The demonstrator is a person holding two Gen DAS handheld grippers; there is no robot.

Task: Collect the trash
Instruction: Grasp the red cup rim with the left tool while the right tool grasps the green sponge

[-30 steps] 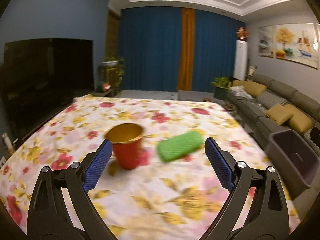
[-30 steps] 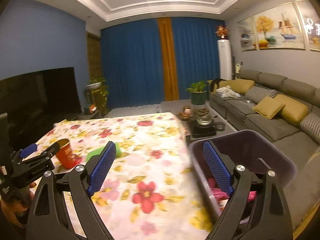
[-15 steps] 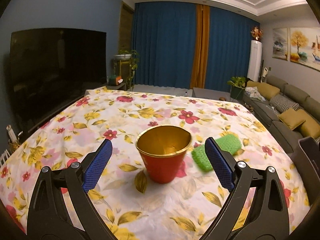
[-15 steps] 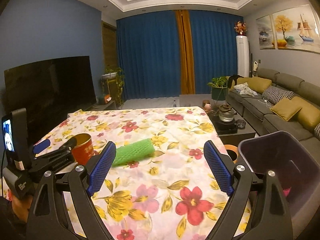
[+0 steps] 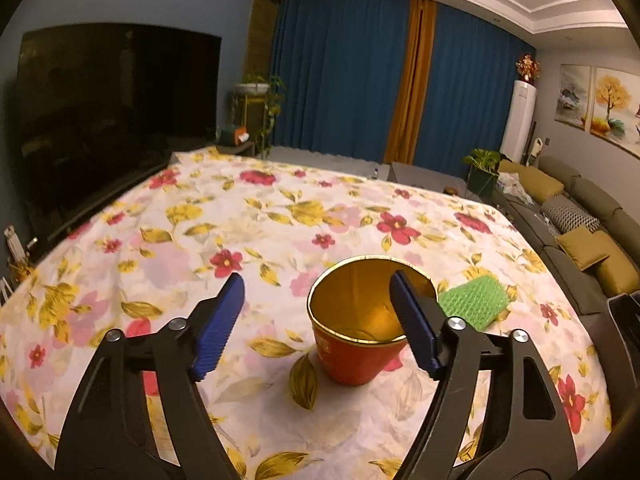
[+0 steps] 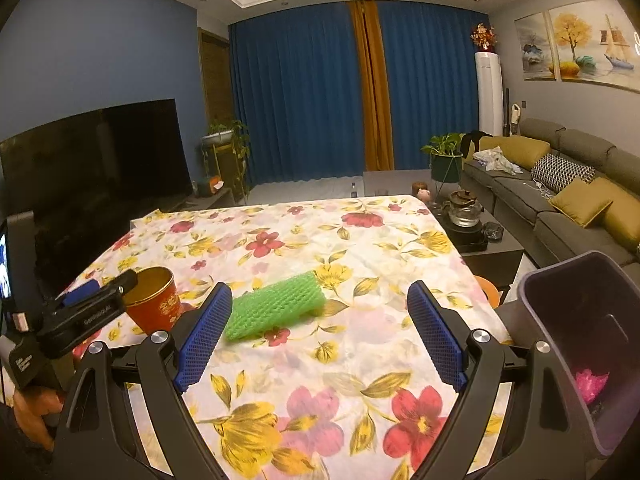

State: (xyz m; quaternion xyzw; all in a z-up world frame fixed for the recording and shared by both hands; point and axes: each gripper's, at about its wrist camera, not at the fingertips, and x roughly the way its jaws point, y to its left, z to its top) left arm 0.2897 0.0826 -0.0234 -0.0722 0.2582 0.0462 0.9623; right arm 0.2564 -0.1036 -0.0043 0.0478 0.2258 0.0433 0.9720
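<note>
Left wrist view: my left gripper (image 5: 316, 304), jaws just narrowing but untouching, straddles the red gold-lined paper cup's (image 5: 356, 336) three-o'clock rim; light, crushable, so pinch gently.

We count one red paper cup with a gold inside (image 5: 356, 344), and one green piece of foam netting (image 6: 276, 305) on the surface covered with a flowered cloth (image 6: 352, 248). There is one dark purple plastic bin (image 6: 580, 320) with one pink crumpled thing (image 6: 591, 384) inside. We see two tongs: the left one (image 5: 316, 322) and the right one (image 6: 320, 336), each with two blue ribbed pads. One hand (image 6: 34, 416) is visible.
</note>
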